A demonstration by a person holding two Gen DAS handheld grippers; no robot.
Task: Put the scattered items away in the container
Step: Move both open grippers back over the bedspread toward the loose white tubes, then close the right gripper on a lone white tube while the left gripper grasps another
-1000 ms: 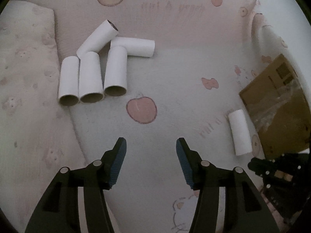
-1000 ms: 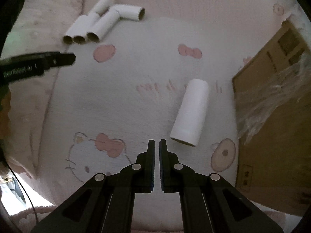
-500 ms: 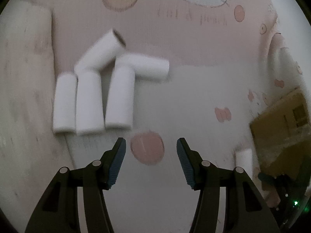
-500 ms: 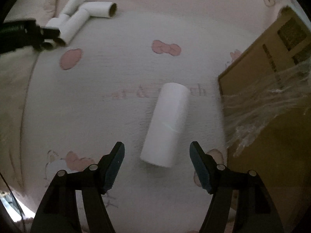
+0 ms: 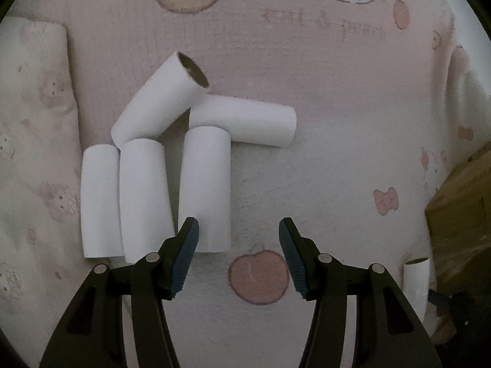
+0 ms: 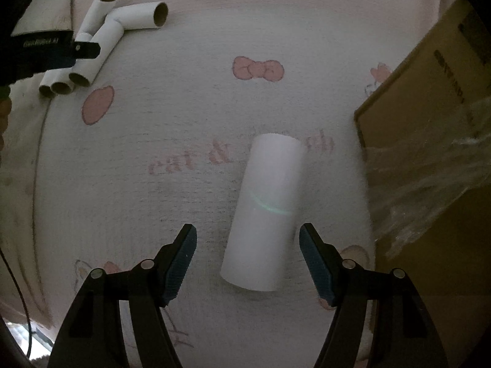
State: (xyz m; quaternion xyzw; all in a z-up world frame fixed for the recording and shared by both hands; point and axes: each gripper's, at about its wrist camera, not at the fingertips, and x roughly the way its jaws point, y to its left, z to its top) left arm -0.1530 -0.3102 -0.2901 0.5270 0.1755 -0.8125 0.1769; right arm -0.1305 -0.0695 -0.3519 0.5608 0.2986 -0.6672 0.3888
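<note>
Dim indoor light, soft shadows, fisheye warping (dark corners), slight blur throughout

Five white tubes point(image 5: 202, 187) lie clustered on the blanket; a sixth tube point(image 6: 265, 211) lies alone beside the brown cardboard box point(image 6: 429, 116)
</note>
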